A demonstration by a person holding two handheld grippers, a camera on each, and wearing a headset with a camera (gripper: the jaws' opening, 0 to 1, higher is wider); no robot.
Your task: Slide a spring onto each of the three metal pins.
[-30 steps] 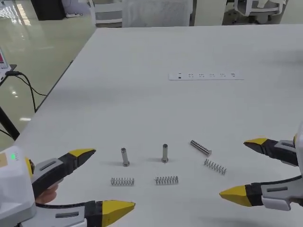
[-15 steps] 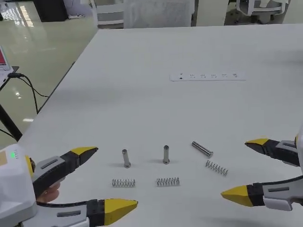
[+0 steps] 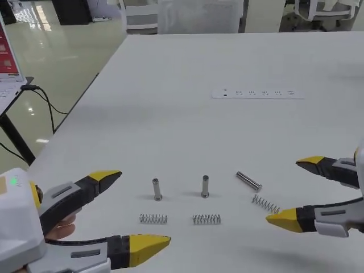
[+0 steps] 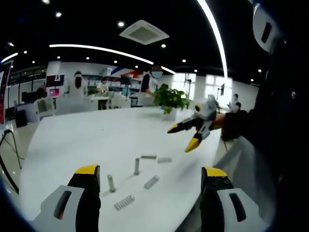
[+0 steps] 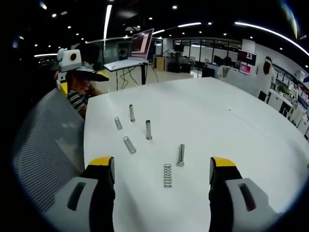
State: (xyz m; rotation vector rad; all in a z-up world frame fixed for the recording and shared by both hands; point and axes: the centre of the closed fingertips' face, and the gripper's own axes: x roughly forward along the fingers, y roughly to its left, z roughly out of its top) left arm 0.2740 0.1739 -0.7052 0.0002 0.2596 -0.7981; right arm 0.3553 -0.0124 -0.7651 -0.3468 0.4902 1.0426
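Two metal pins stand upright on the white table, the left pin (image 3: 156, 189) and the middle pin (image 3: 205, 186). A third pin (image 3: 248, 181) lies on its side to their right. Three springs lie flat in front of them: left spring (image 3: 153, 218), middle spring (image 3: 206, 219), right spring (image 3: 265, 204). My left gripper (image 3: 136, 210) hovers open at the near left, empty, just left of the left spring. My right gripper (image 3: 287, 192) is open and empty, its lower fingertip close beside the right spring. From the right gripper view the lying pin (image 5: 180, 155) and right spring (image 5: 167, 175) sit just ahead of the jaws.
A white power strip (image 3: 257, 93) lies flat further back on the table (image 3: 187, 125). The table's left edge drops to the floor, where a cable and a laptop stand. Chairs stand beyond the far edge.
The head camera has shifted a little. My right gripper has edged toward the right spring. The left gripper, pins and springs have stayed put.
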